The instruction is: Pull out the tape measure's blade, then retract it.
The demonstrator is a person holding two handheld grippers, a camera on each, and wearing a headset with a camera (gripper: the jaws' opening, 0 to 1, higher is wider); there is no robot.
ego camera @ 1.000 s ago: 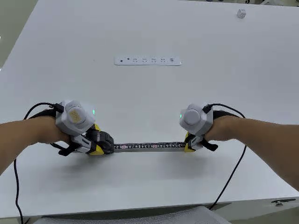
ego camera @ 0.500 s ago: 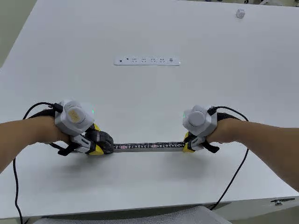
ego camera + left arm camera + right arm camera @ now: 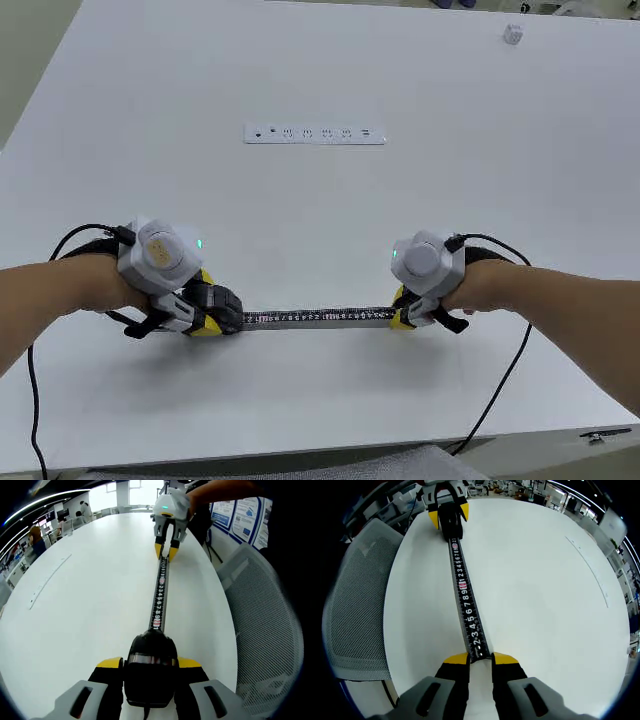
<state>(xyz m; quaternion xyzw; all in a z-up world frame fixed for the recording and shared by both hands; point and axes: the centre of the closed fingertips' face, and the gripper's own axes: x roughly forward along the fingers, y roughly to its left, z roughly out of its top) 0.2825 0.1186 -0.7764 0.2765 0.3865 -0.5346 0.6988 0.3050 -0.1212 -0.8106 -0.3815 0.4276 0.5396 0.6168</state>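
The tape measure (image 3: 220,306) sits close to the tabletop's (image 3: 330,60) near edge. Its black case (image 3: 151,650) is clamped between the jaws of your left hand-held gripper (image 3: 150,663). Your right hand-held gripper (image 3: 480,658) is closed on the tip of the blade (image 3: 320,316), which stretches parallel to that edge between the two. Expect the case to be compact, rigid and fairly weighty. The blade looks like thin, springy steel that would likely buckle if twisted and whip back if let go, so grip it at the tip and the case by its flat sides. Your forearms come in low from either side, with the hand-held grippers pointing at each other.
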